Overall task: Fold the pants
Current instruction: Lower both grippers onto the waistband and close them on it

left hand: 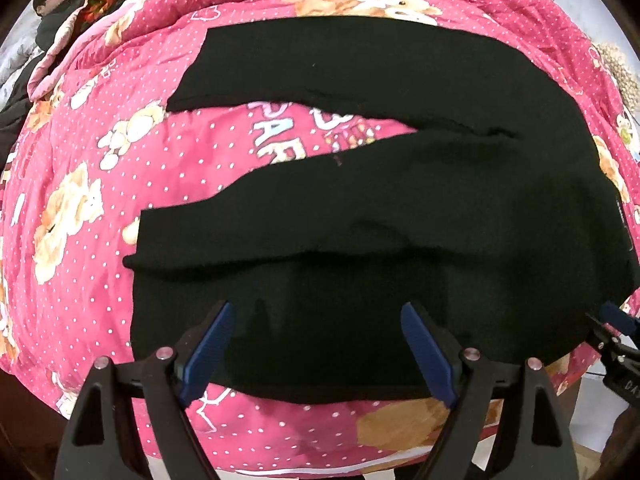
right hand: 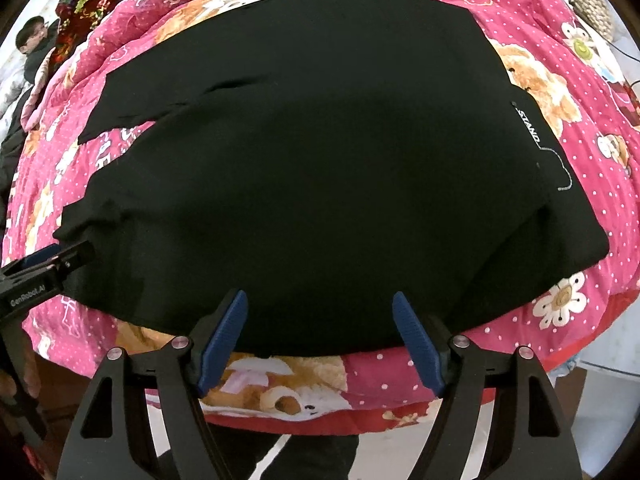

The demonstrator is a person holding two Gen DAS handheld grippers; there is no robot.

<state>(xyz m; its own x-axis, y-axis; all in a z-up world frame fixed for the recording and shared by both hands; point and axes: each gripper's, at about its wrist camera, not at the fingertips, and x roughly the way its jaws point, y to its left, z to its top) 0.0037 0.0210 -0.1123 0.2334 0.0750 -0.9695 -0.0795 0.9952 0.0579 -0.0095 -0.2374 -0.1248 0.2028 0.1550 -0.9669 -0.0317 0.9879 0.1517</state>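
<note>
While the black pants lie spread across the pink quilt, filling mid-frame, both tools hover over their near edge. Left tool and right tool gape apart, gripping nothing.

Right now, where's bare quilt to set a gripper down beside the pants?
Free: the pink quilt left of the leg cuffs, the wedge between the two legs, and the strip right of the waistband. Crowded: the near edge, where the black pants lie under both open grippers.
</note>
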